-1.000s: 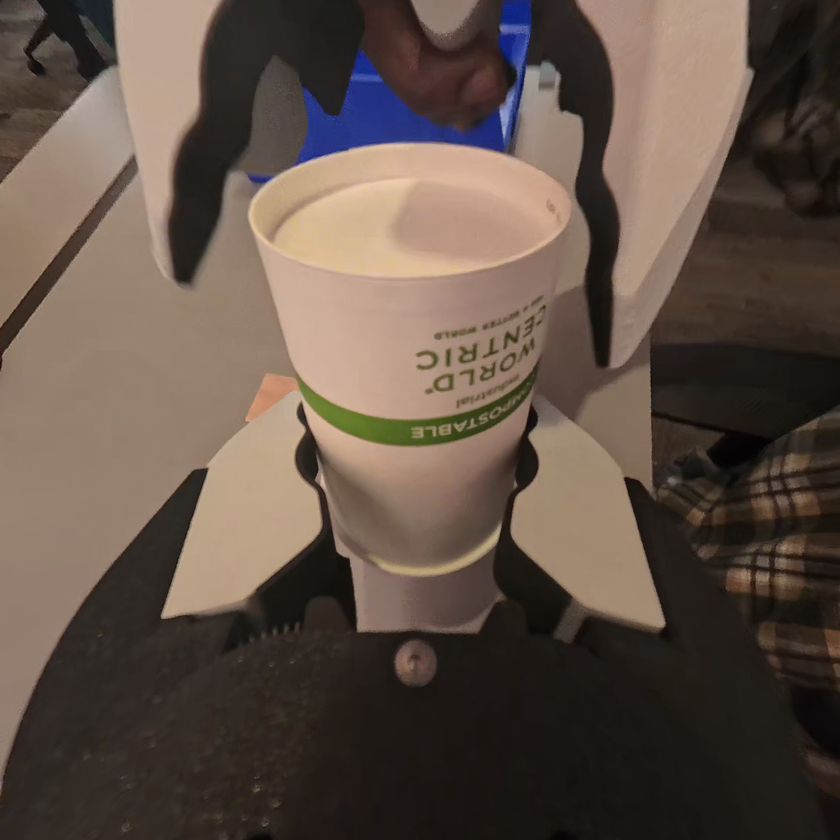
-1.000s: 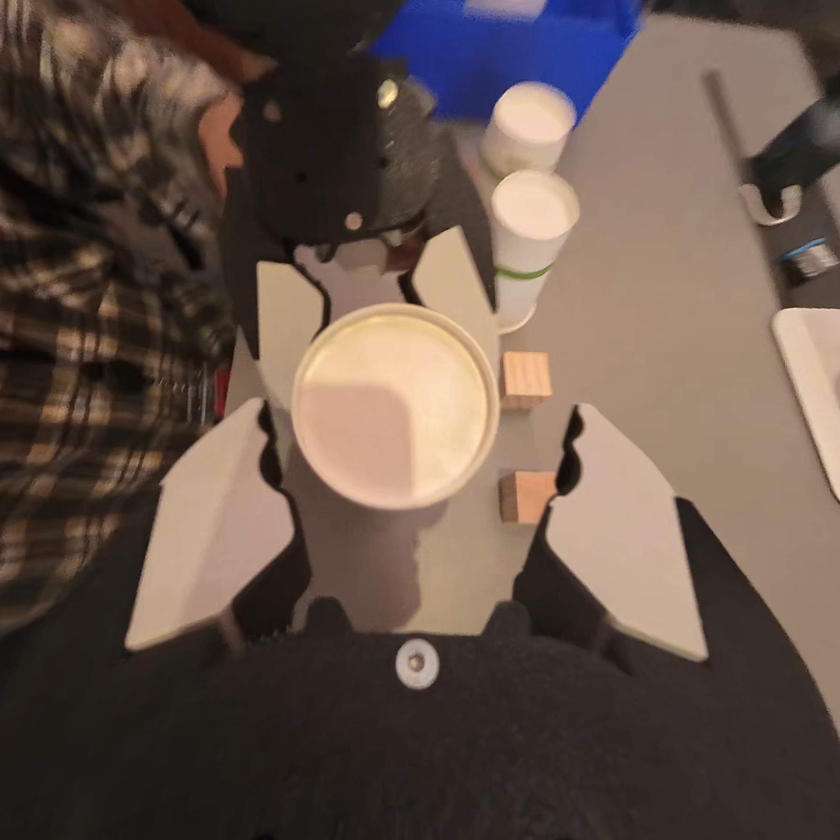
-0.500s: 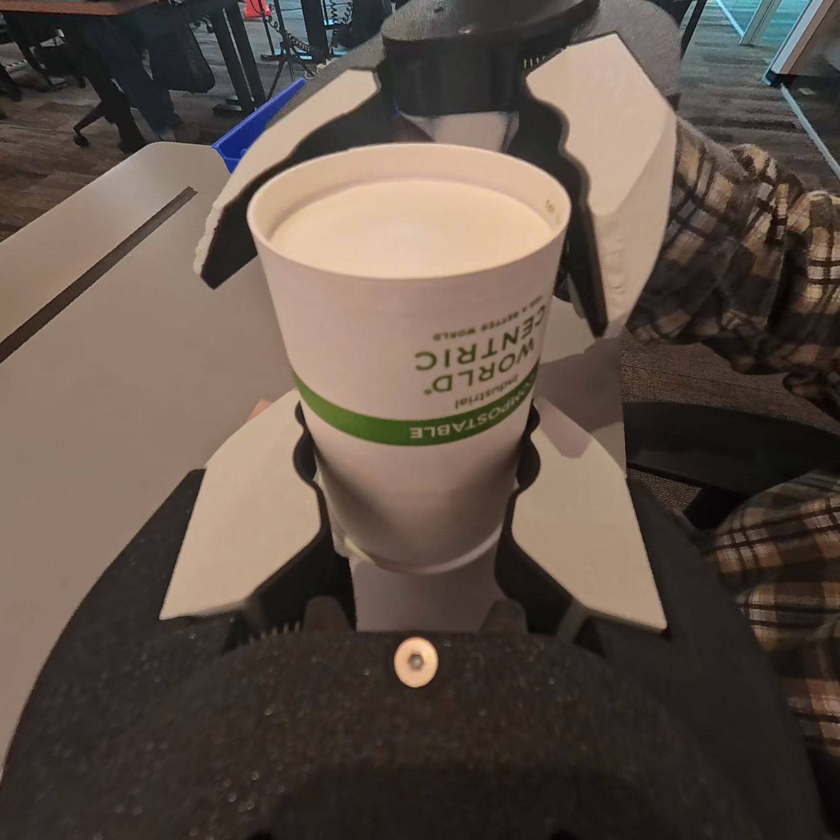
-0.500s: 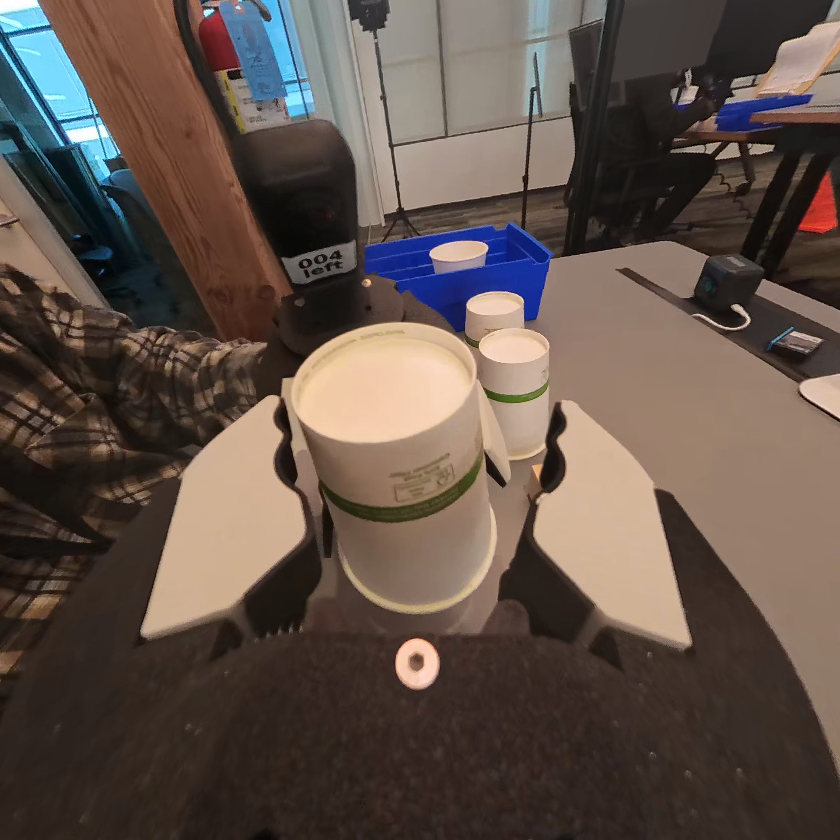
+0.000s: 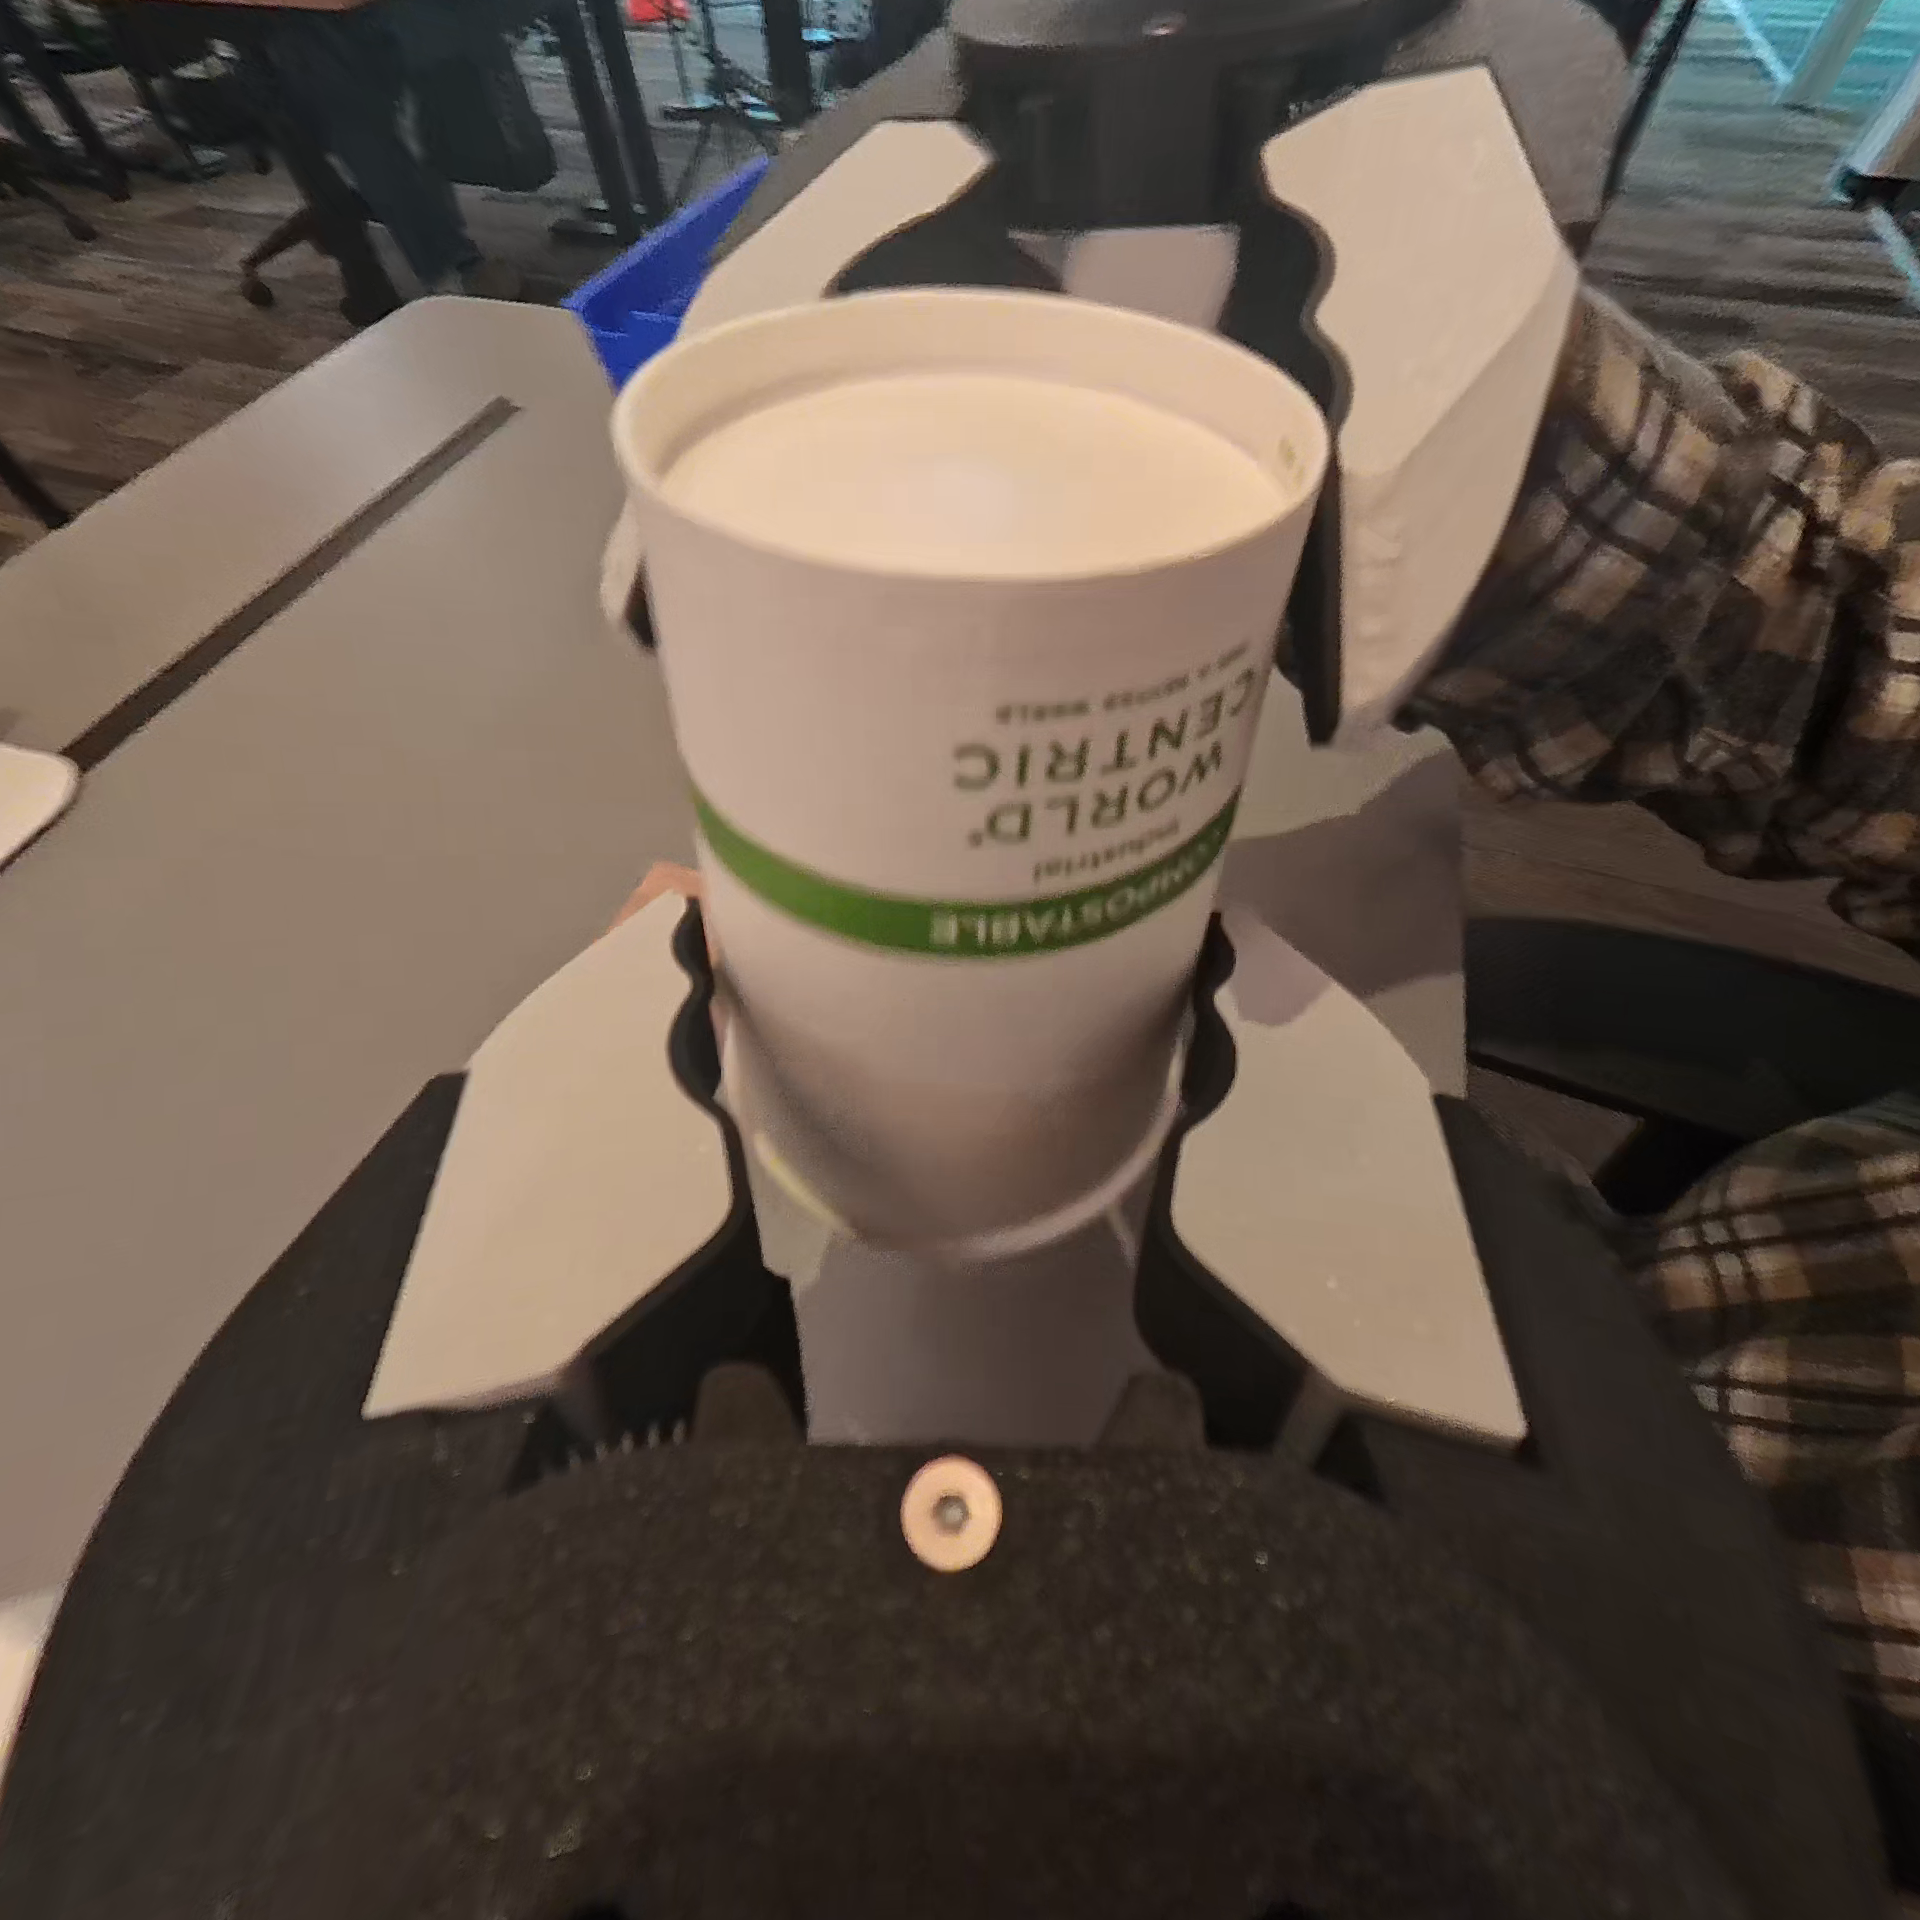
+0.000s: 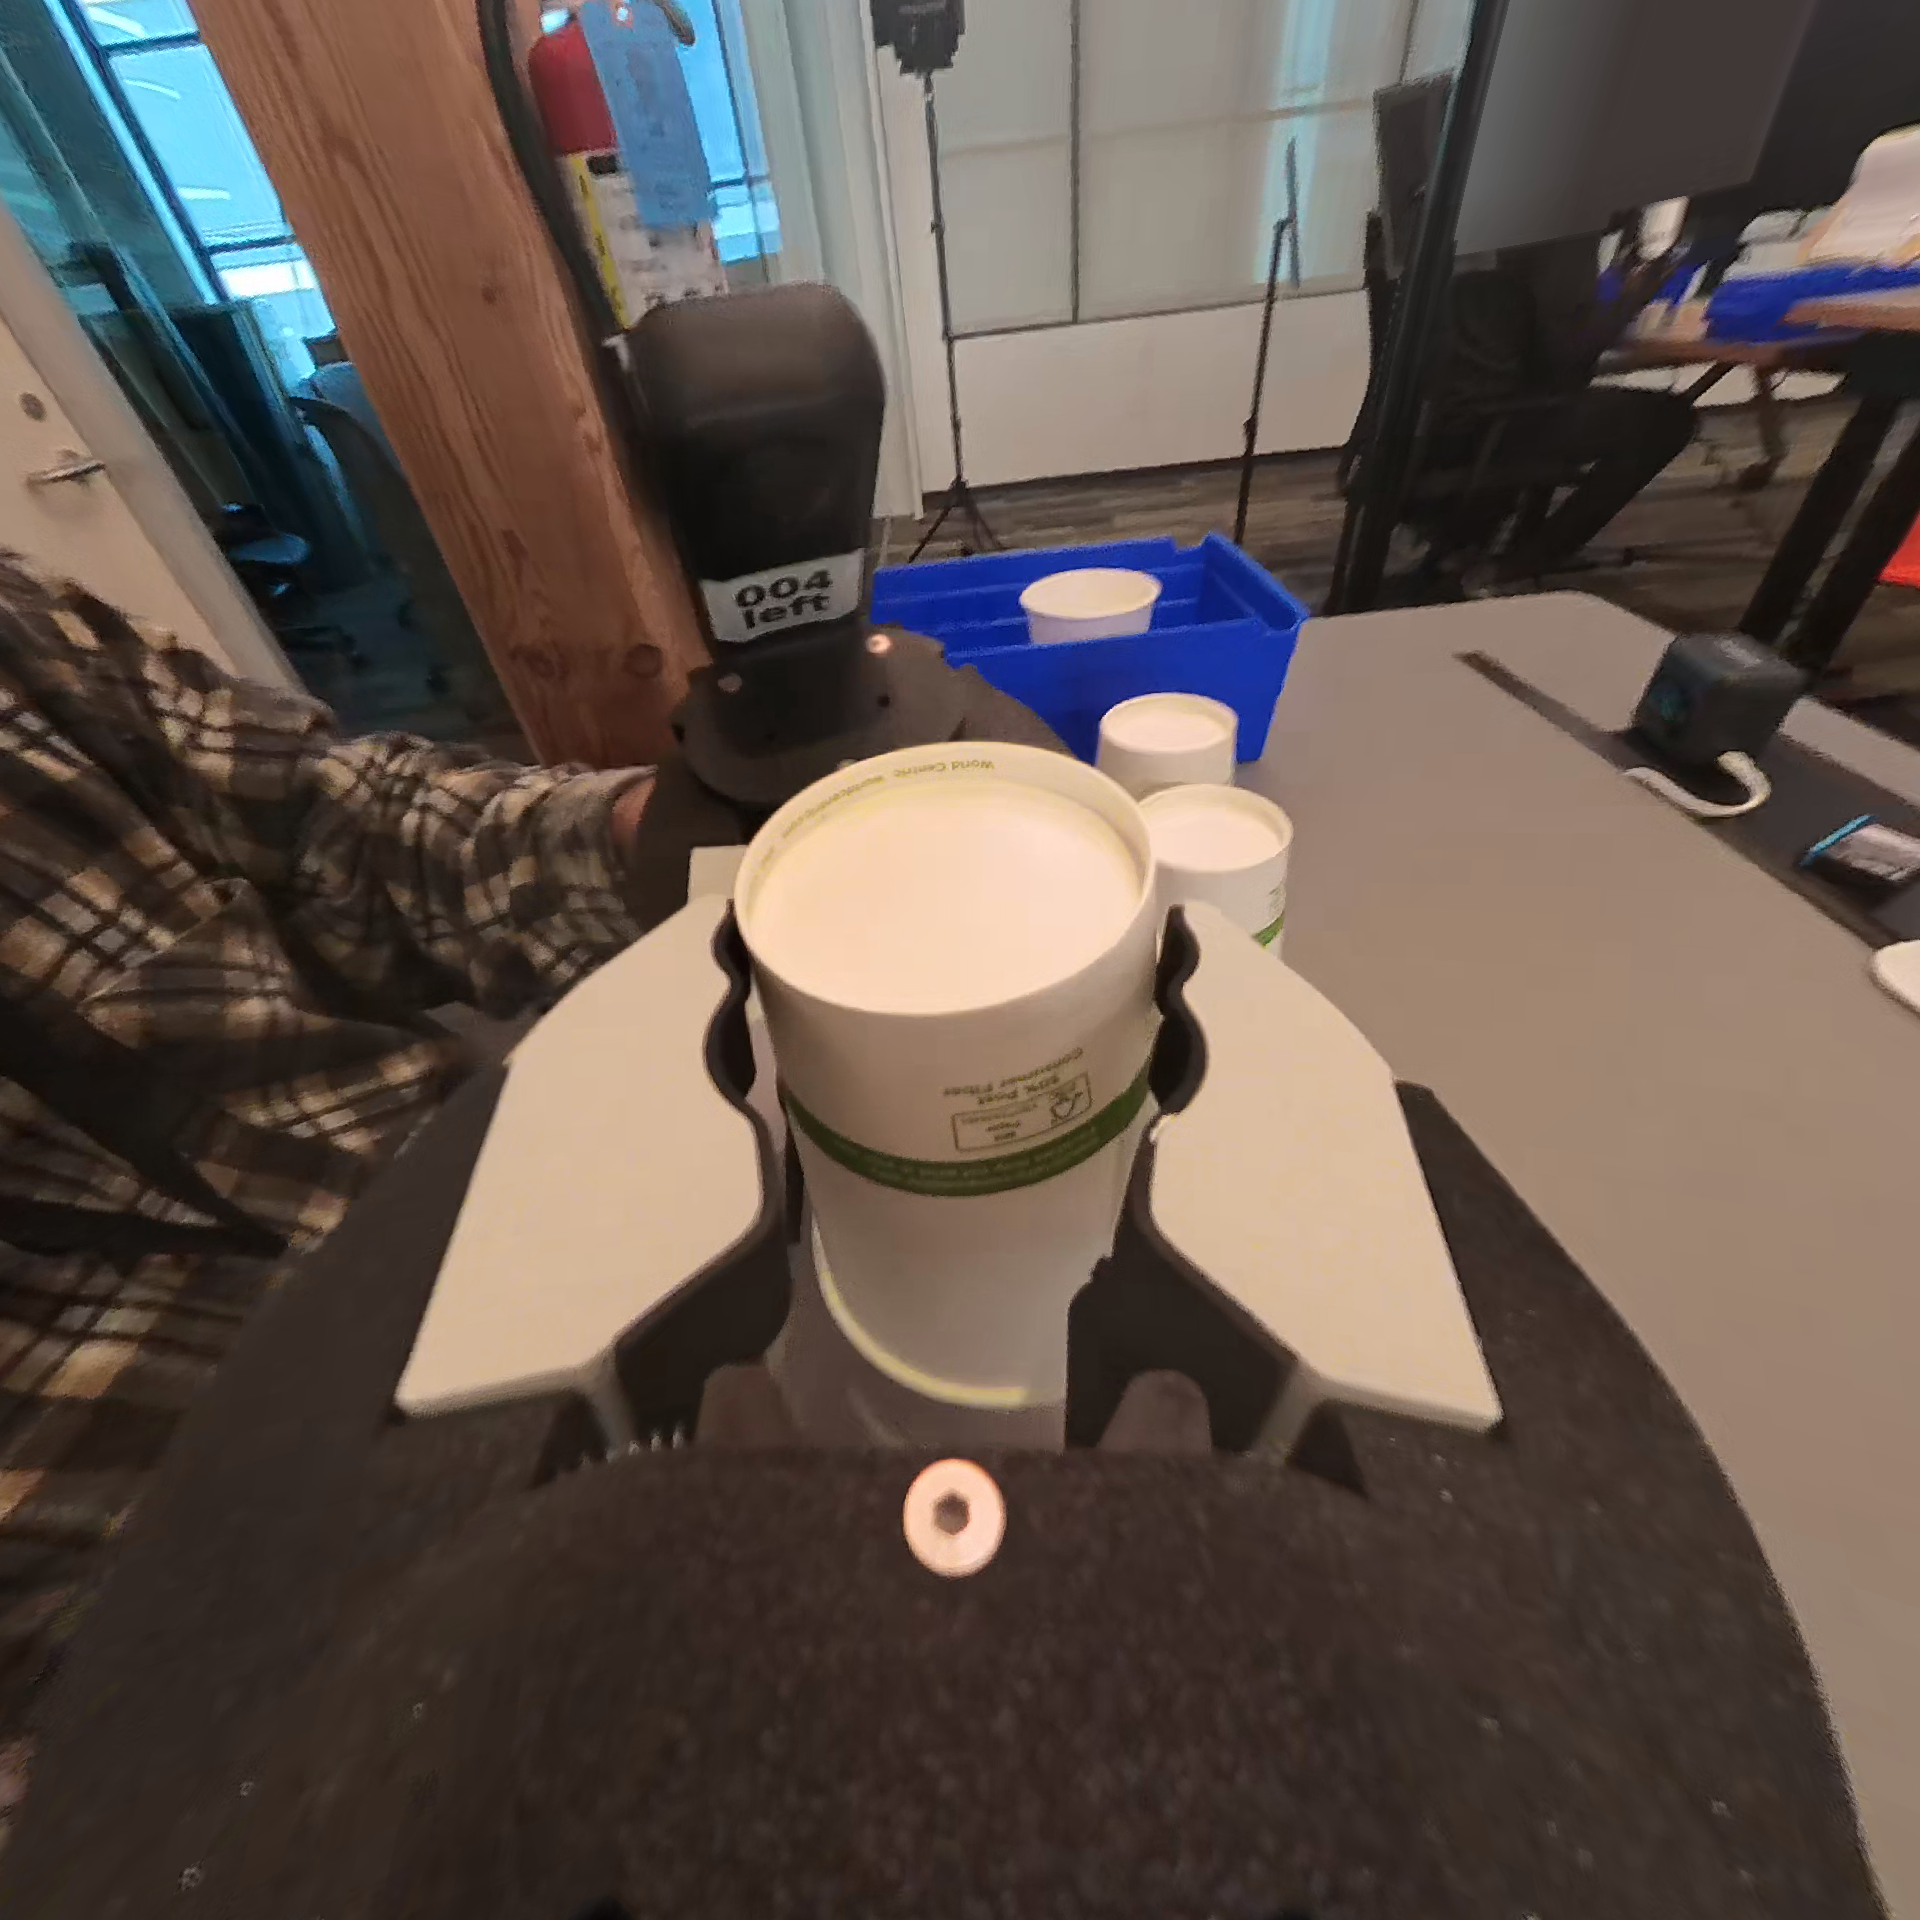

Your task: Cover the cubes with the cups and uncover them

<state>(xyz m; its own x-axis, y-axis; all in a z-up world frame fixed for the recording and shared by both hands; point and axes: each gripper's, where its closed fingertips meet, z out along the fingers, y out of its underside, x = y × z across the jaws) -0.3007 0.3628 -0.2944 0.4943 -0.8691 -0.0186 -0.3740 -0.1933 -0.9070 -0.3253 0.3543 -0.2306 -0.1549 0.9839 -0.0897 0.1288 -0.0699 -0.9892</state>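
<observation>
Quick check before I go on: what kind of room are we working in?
Most likely an open office or lab workspace: grey desks, office chairs on the floor behind, and a fire extinguisher by a wooden pillar.

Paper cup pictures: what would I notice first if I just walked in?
An upside-down white paper cup with a green band fills the middle, squeezed between the left gripper and the right gripper from opposite sides. Behind it on the grey table stand two more upside-down cups, then a blue bin holding an upright cup.
</observation>
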